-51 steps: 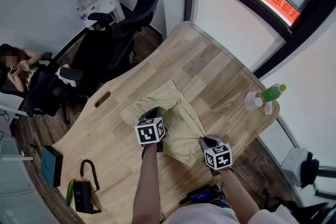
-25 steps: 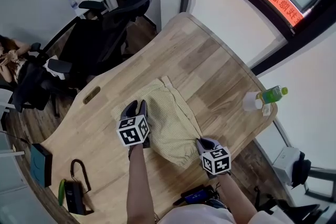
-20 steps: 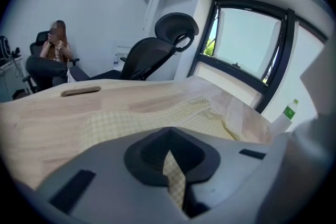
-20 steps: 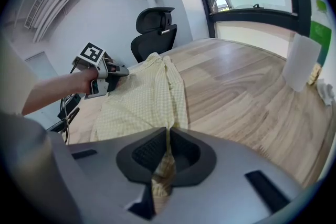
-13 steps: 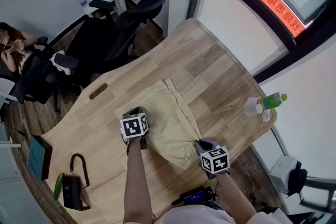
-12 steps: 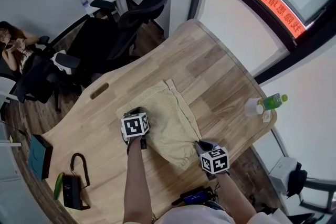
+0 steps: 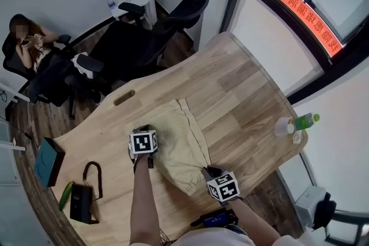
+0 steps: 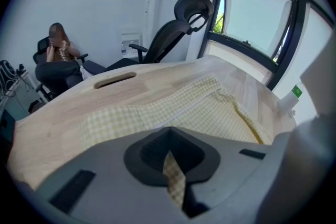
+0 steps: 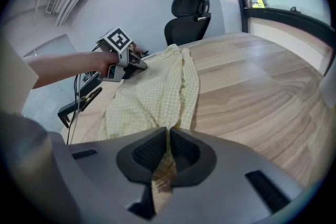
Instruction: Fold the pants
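Now the left gripper has its jaws pressed together on a thin fold of yellow checked cloth. A second ago they stood spread above that same edge, so the pinch is new. The right gripper is likewise clamped on a bunched bit of fabric, a hold it has kept all along.

Both pinches are on the pants, which lie flat on the table, toward its near edge and a little left of its middle. We hold the cloth's left edge with the left tool. The right tool has the corner closest to the table's near rim. From the right gripper view the fabric runs away from us in a long narrow strip, so we judge it already doubled lengthwise.

With two points of the cloth now held, we judge the grasping step finished and the fold itself ready to begin: lift both together and carry them across the table over the rest of the pants. A bottle by the table's right end stands well apart from the cloth.
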